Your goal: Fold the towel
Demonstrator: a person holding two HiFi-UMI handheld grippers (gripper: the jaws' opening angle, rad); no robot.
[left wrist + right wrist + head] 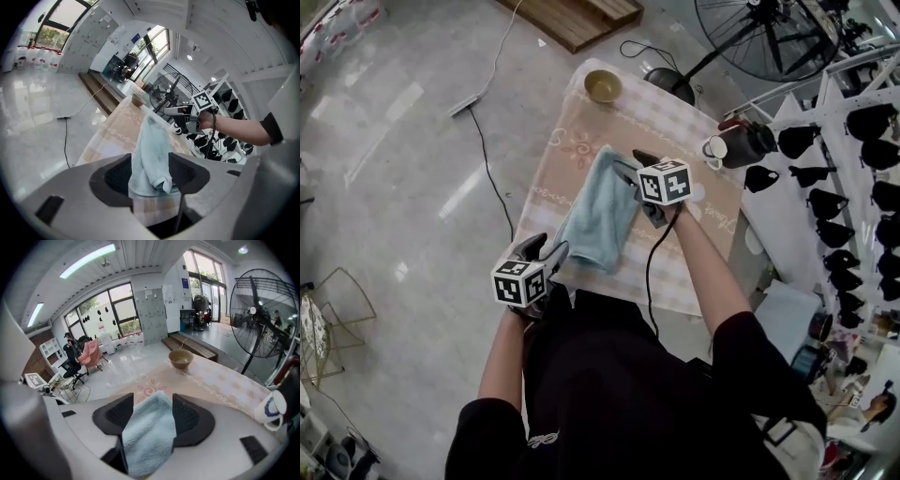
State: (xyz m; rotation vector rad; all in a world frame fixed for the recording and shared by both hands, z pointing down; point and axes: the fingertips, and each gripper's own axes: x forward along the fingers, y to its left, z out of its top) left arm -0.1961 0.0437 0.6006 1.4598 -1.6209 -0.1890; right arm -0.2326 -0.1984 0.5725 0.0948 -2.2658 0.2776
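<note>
A light blue towel (598, 216) lies folded in a long strip on the table with the pink checked cloth (572, 141). My left gripper (548, 251) stands at the towel's near end by the table's front edge. In the left gripper view the towel (150, 154) sits between the left gripper's (150, 176) wide-apart jaws, with a rolled corner hanging loose. My right gripper (630, 164) is at the towel's far end. In the right gripper view the towel (150, 432) lies flat between the right gripper's (152, 416) spread jaws. Neither pair of pads presses on it.
A tan bowl (603, 86) stands at the table's far end. A white mug (717, 148) and a dark kettle (752, 141) stand at its right edge. A floor fan (778, 33) and a white rack of black items (862, 169) stand to the right. A cable (487, 169) runs across the floor on the left.
</note>
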